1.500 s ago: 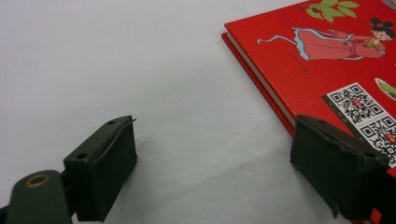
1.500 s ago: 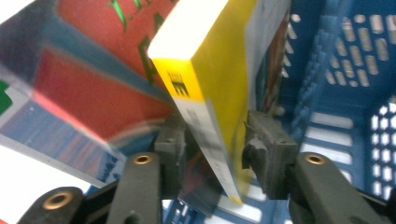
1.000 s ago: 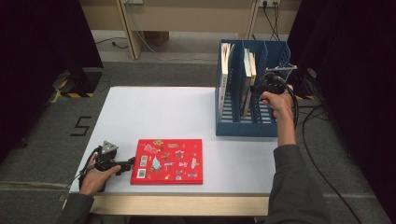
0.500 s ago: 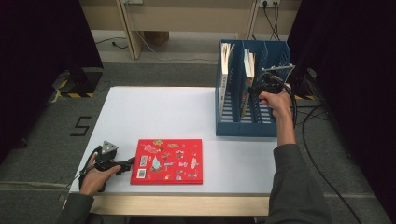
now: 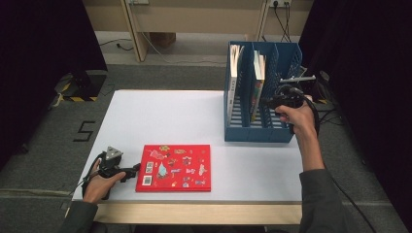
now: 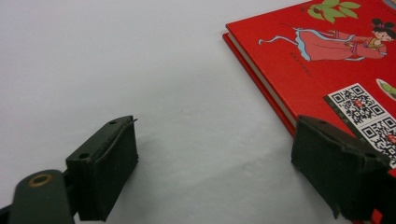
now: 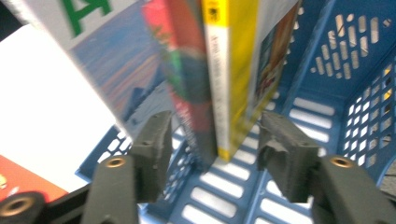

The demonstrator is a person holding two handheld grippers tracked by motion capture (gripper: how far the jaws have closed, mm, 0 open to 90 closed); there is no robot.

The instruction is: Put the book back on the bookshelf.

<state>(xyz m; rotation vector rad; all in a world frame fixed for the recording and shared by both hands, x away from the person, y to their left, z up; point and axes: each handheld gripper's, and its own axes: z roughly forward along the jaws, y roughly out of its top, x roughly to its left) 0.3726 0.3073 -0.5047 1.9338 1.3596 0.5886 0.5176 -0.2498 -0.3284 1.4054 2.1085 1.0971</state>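
the yellow-spined book (image 7: 223, 79) stands upright in the middle of the right gripper view, its lower end on the slotted floor of the blue file rack (image 7: 336, 70). a second book with a red and green spine (image 7: 184, 70) leans just beside it on the left. the right gripper (image 7: 212, 144) has its jaws spread, one on each side of the two spines, with a gap showing between the right jaw and the yellow book; whether the left jaw touches the other book cannot be told, as the view is blurred.

in the high view the same books (image 5: 258, 80) sit in the middle compartment of the rack (image 5: 286, 63) at the upper right of the frame, and the right gripper (image 5: 270, 103) reaches in from the rack's right side. another white-edged book (image 5: 235, 73) stands in the rack's left compartment.

at the lower left of the high view the left gripper (image 5: 137, 169) rests on the white table (image 5: 160, 116), its tips at the left edge of a flat red book (image 5: 175, 167). in the left gripper view its jaws are spread wide, the right one overlapping the red book's (image 6: 327, 60) near corner by the printed square codes, the left one over bare table (image 6: 116, 70).
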